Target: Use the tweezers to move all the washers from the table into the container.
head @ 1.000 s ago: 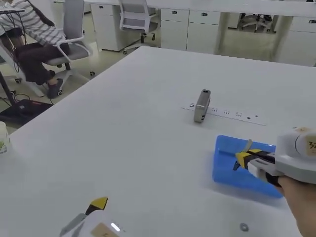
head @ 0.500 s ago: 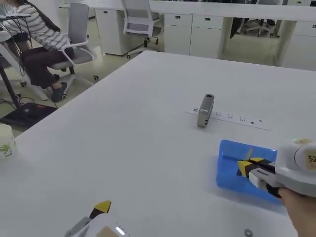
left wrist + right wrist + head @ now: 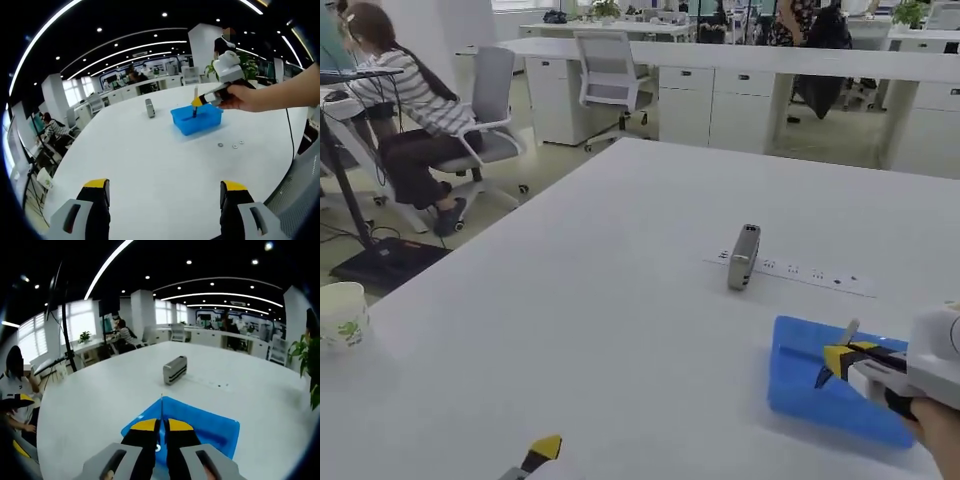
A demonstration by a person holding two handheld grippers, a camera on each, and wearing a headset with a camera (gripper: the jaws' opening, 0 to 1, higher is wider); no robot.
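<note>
Gripping tweezers (image 3: 849, 330) over container (image 3: 802, 388)

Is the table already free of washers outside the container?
No: in the left gripper view three washers lie on the white table, beside the blue container and not in it.

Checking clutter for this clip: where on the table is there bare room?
Bare: the wide stretch between the paper cup and the blue container, in front of the grey box. Crowded: the container, right gripper over it, washers near it.
</note>
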